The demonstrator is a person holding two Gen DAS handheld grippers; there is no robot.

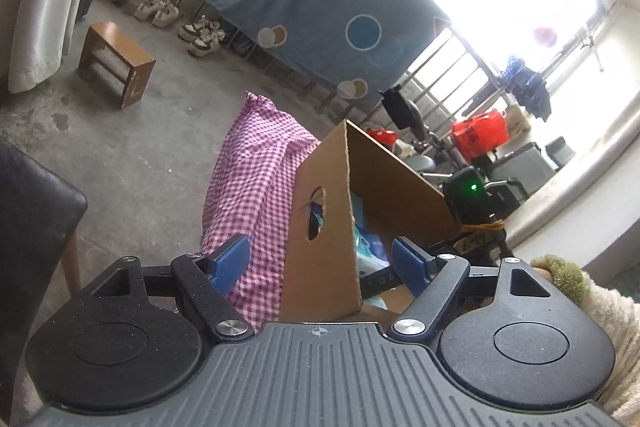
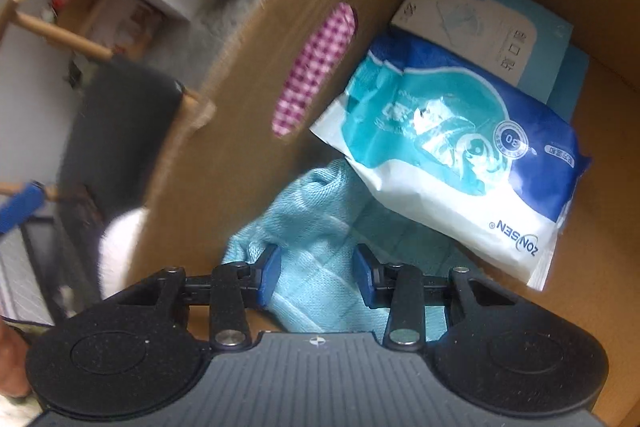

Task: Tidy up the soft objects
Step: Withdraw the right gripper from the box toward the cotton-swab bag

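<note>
Your right gripper [image 2: 316,269] points steeply down into the open brown cardboard box [image 2: 240,107], fingers at a narrow-to-medium gap with the light blue knitted cloth [image 2: 308,227] bunched between them. The left pad looks to be touching cloth; the right pad seems just clear of it, so I can't call this a firm pinch. Read it as either about to grab or just letting go.

The cloth lies on the box floor against the near wall. Beside it, a soft white-and-teal plastic tissue pack [image 2: 452,147] leans over a flat pale blue packet [image 2: 488,23] — the box is the collection bin, and soft items are already stacked toward the far corner.

Your left gripper [image 1: 320,263] hangs outside, fingers wide, holding nothing. It straddles the box's near corner edge without touching. The pink-and-white checked fabric bundle [image 1: 256,167] sits pressed against the outside wall, showing through the handle cut-out [image 2: 316,67].

My guess — the checked bundle goes in next, and the wide left fingers suit its bulk.
</note>
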